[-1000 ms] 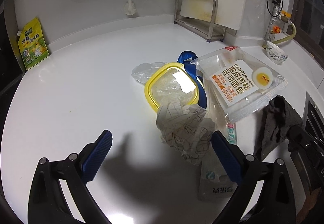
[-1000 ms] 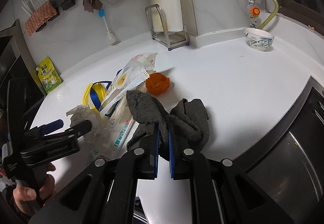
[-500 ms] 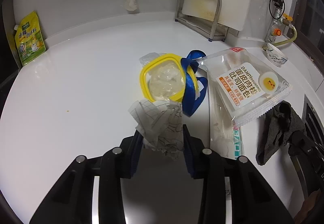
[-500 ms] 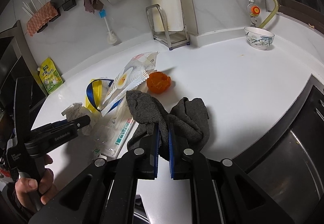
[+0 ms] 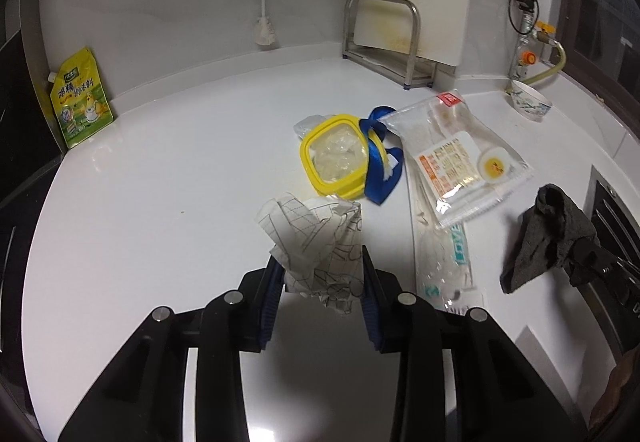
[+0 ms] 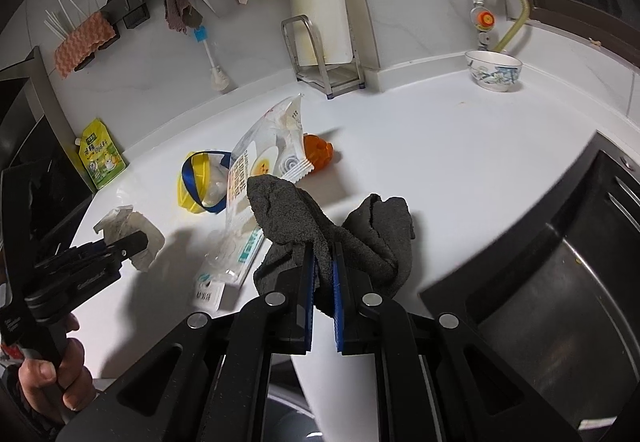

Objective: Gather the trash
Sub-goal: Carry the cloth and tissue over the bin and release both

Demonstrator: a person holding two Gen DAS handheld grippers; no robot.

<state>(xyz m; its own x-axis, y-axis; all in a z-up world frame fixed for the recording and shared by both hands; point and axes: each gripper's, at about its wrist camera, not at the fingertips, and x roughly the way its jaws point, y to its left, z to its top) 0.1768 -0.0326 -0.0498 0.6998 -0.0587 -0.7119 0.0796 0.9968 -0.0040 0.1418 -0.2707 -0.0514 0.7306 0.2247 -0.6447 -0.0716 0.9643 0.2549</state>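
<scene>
Paper [image 5: 320, 250] sits pinched in the left hand-held gripper [image 5: 322, 282]. Grey cloth [image 6: 336, 234], clamped in the right hand-held gripper [image 6: 321, 282], hides part of the wrappers [image 6: 256, 166].

We saw a glossy white counter [image 5: 168, 178], smooth enough to throw glare. The wad [image 5: 320, 242] was crumpled, matt printed paper. The rag [image 6: 360, 234] looked like rough grey terry cloth. The wrapper [image 5: 460, 162] was clear shiny plastic, the tub [image 5: 336, 158] yellow-rimmed glossy plastic, the rack [image 5: 384, 38] brushed metal, the bowl [image 6: 494, 70] glazed ceramic.
</scene>
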